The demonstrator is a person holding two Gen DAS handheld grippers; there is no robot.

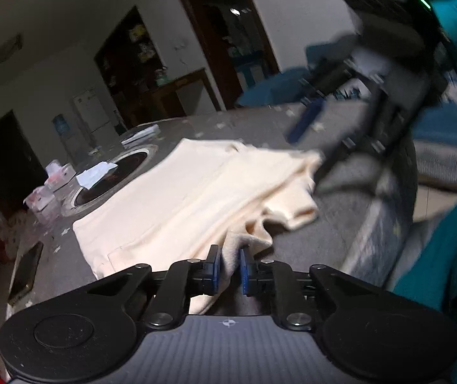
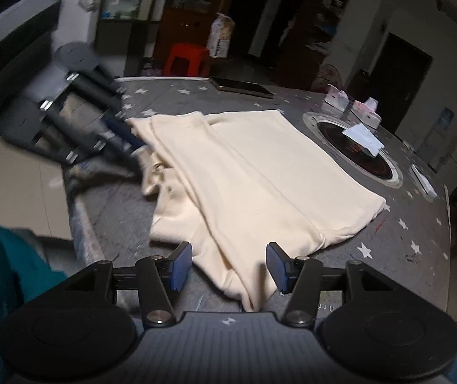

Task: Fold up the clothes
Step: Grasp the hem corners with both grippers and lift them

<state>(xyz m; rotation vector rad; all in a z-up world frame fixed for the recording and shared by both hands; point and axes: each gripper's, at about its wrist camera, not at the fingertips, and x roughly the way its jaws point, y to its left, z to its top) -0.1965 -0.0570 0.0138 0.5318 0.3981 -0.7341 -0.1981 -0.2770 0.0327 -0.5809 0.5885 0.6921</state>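
Observation:
A cream garment (image 1: 180, 198) lies partly folded on a grey star-patterned table (image 1: 340, 224). In the left wrist view my left gripper (image 1: 228, 268) is shut on a bunched fold at the garment's near edge. My right gripper (image 1: 311, 144), blurred, hovers at the far corner of the cloth. In the right wrist view the garment (image 2: 260, 172) spreads ahead. My right gripper (image 2: 230, 267) stands open just over its near corner, the blue pads (image 2: 182, 267) wide apart with cloth below them. The left gripper (image 2: 132, 147) is a blur at the garment's left edge.
A round black hob (image 2: 356, 153) set into the table (image 2: 388, 240) carries a white paper (image 2: 363, 137). Tissue boxes (image 2: 366, 112) stand behind it and a flat phone (image 2: 241, 86) lies at the far rim. A red stool (image 2: 185, 59) stands beyond. A teal sleeve (image 1: 452, 256) is near.

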